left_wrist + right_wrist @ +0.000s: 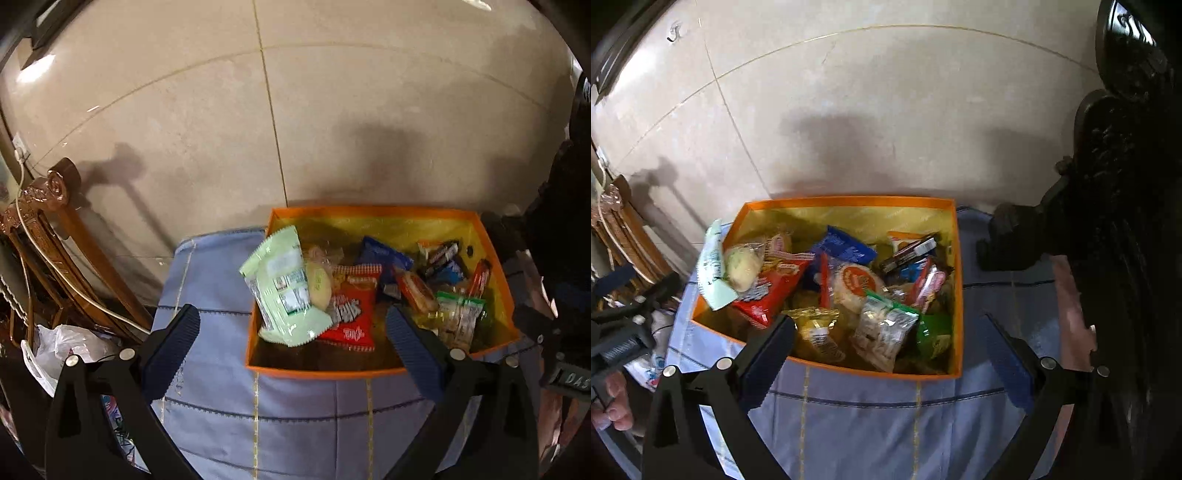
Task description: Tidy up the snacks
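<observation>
both grippers, left gripper (293, 345) and right gripper (890, 354), gape empty above an orange box (849, 201) heaped with crinkled snack packets (768, 291).

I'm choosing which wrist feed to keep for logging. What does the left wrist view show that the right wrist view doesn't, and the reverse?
Only the left view: a white plastic bag and a wall socket with its cable.

Only the right view: a gold packet, a green packet, dark carved furniture and a wall hook.

Both: the orange box, pale green packet, red packet, blue cloth, and open grippers holding nothing.
</observation>
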Action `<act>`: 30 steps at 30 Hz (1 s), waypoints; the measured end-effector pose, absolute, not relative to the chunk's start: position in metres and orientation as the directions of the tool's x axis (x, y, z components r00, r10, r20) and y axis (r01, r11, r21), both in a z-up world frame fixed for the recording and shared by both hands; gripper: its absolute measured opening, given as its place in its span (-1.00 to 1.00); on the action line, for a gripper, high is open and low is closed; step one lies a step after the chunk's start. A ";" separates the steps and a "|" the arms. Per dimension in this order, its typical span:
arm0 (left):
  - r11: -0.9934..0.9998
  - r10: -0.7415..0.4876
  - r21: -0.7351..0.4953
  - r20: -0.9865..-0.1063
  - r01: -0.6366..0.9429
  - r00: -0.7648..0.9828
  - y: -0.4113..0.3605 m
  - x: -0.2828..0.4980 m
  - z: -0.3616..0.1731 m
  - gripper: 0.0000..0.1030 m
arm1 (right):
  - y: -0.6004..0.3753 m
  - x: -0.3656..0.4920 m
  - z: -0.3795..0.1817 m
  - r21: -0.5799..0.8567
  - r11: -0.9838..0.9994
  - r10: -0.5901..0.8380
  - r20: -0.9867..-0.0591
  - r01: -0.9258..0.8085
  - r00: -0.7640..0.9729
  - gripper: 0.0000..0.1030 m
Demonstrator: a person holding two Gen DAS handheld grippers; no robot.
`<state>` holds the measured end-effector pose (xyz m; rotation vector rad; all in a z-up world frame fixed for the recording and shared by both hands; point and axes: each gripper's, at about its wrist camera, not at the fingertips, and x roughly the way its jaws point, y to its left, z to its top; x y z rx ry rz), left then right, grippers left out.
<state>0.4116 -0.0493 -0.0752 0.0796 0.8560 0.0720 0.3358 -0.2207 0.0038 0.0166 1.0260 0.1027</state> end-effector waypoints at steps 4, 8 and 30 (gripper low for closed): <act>0.997 0.060 0.074 -0.746 -0.007 0.663 -0.050 0.407 -0.063 0.92 | -0.222 0.337 0.005 0.074 0.995 0.099 -0.853 -0.069 0.512 0.93; 0.998 0.050 0.064 -0.754 -0.003 0.655 -0.051 0.406 -0.063 0.92 | -0.219 0.336 0.006 0.068 0.995 0.098 -0.852 -0.078 0.514 0.93; 0.994 -0.059 0.023 -0.708 0.107 0.704 -0.058 0.222 -0.032 0.92 | -0.225 0.177 0.063 0.057 0.997 0.071 -0.821 -0.042 0.566 0.93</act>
